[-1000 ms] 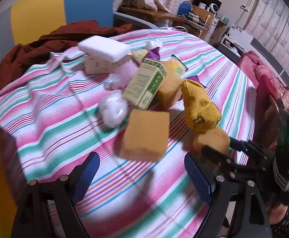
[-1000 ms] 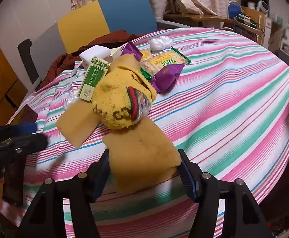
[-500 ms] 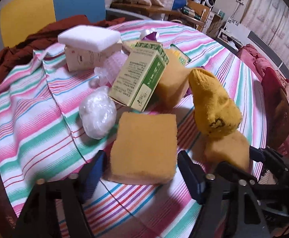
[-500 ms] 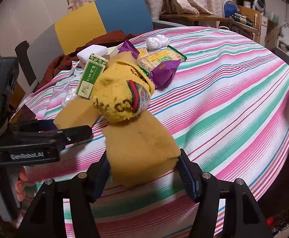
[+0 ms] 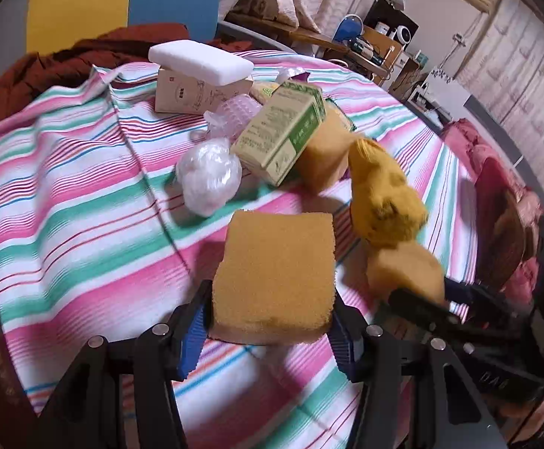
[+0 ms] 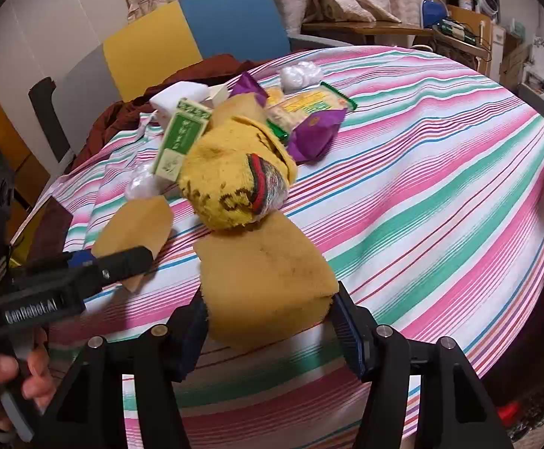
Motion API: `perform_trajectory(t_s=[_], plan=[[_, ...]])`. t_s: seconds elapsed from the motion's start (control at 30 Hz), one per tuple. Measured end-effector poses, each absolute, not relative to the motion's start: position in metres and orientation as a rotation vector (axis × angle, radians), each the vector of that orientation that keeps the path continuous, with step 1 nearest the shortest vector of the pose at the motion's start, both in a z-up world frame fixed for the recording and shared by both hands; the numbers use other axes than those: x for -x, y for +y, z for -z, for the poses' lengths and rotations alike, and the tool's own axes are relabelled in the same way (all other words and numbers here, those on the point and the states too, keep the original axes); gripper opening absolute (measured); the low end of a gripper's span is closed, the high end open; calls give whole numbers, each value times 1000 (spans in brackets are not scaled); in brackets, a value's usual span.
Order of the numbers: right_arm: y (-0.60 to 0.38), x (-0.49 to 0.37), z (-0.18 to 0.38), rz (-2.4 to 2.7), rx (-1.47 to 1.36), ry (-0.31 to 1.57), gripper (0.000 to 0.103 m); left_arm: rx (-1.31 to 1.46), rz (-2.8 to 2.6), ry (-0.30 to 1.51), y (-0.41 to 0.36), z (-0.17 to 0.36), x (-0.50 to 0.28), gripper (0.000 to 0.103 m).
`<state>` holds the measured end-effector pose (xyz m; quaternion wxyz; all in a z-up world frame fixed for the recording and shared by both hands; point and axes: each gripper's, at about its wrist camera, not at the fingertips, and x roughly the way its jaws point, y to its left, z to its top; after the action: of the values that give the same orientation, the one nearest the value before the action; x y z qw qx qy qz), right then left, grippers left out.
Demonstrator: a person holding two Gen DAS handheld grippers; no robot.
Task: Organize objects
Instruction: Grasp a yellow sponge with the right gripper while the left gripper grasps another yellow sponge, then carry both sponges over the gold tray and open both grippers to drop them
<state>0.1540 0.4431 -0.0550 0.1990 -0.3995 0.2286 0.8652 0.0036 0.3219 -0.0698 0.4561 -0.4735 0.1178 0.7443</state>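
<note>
Grippers first: the left gripper (image 5: 270,331) has its blue pads closed onto the near end of a flat mustard-yellow foam sponge (image 5: 277,273), and the right gripper (image 6: 272,331) is squeezed onto a second, more crumpled mustard-yellow sponge (image 6: 268,280). So both have a sponge pinched, one each, and both sponges look like they're sitting low on the pink-and-green striped tablecloth (image 6: 440,194) rather than lifted clear, though I can't really tell.

Taking the rolled yellow knit sock (image 6: 234,179) as the landmark: the right gripper's sponge is touching its near side, and the left gripper's sponge is just to its left. Behind the sock there's a green and cream carton (image 5: 283,134) leaning on a third sponge block (image 5: 324,157), a wad of white plastic (image 5: 208,179), and a beige box with a white foam slab on top (image 5: 200,61). Purple and yellow snack packets (image 6: 313,119) are behind the sock too.

Progress-wise, I'd say it's early days. Everything's one jumbled heap, nothing obviously sorted yet, and these two sponges look like the first pair getting grouped.
</note>
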Motion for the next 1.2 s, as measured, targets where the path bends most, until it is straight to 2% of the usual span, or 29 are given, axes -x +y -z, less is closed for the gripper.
perform_trajectory(t_s=[0.2, 0.5, 0.73, 1.2], plan=[[430, -148, 53, -2442, 1153, 668, 62, 1132, -1862, 334, 309, 69, -19, 57], [411, -139, 46, -2490, 1191, 712, 61, 1133, -1878, 219, 264, 51, -26, 56], [392, -127, 34, -2543, 1200, 699, 61, 1044, -1944, 209, 238, 25, -29, 56], [331, -75, -6, -2737, 1207, 548, 61, 1055, -2154, 0, 137, 6, 15, 56]])
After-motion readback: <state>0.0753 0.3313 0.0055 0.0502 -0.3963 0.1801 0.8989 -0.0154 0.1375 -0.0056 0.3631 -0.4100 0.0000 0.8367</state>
